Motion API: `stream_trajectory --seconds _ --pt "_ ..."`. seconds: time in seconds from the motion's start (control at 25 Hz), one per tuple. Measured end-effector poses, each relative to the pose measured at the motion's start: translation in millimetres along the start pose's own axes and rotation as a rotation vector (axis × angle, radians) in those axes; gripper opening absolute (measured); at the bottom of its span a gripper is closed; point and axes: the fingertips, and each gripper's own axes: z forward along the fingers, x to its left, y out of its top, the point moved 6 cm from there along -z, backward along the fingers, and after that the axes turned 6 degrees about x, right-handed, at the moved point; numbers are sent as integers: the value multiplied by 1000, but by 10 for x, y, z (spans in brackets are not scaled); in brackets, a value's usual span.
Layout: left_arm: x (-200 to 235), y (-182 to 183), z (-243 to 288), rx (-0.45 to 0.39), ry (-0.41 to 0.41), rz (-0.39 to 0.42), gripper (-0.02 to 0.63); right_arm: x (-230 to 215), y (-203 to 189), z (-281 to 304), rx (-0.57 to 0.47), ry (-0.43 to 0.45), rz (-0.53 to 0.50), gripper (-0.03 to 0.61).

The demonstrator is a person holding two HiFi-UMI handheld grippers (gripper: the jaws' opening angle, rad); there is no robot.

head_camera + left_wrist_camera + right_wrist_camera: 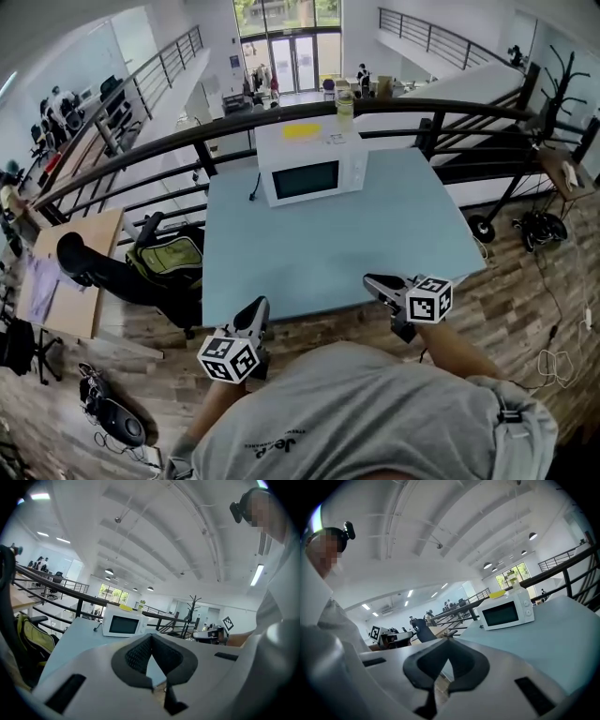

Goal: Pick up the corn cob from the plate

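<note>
Left gripper, right gripper: both clenched, nothing between jaws. Ahead of jaws: table, microwave with door closed. Corn cob, plate: in no view. Risk: reaching blind; clenched jaws would knock cob, not grasp.

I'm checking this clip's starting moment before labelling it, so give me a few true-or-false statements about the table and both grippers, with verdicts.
1. The white microwave oven stands on the light blue table with its door closed. True.
2. A plate with a corn cob lies in front of the microwave. False: no plate or cob shows anywhere on the tabletop.
3. The left gripper holds an object. False: its jaws are together with nothing between them.
4. The right gripper is shut and empty. True.
5. The microwave sits at the table's near edge. False: it stands at the far edge, by the black railing.
</note>
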Motion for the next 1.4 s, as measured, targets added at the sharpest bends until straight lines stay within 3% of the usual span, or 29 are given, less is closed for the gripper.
stream_trajectory --seconds 0.28,0.72,1.04,1.4 --pt "593 41 -82 -9 9 -44 8 47 151 538 51 -16 -10 15" --pt "890 114 -6 -11 67 -78 8 -157 367 969 88 31 -18 15" --pt "884 216 424 -29 180 -81 8 -807 674 1106 77 122 -39 15" --pt "366 573 1699 -29 215 -96 8 -2057 1127 776 72 182 -32 15"
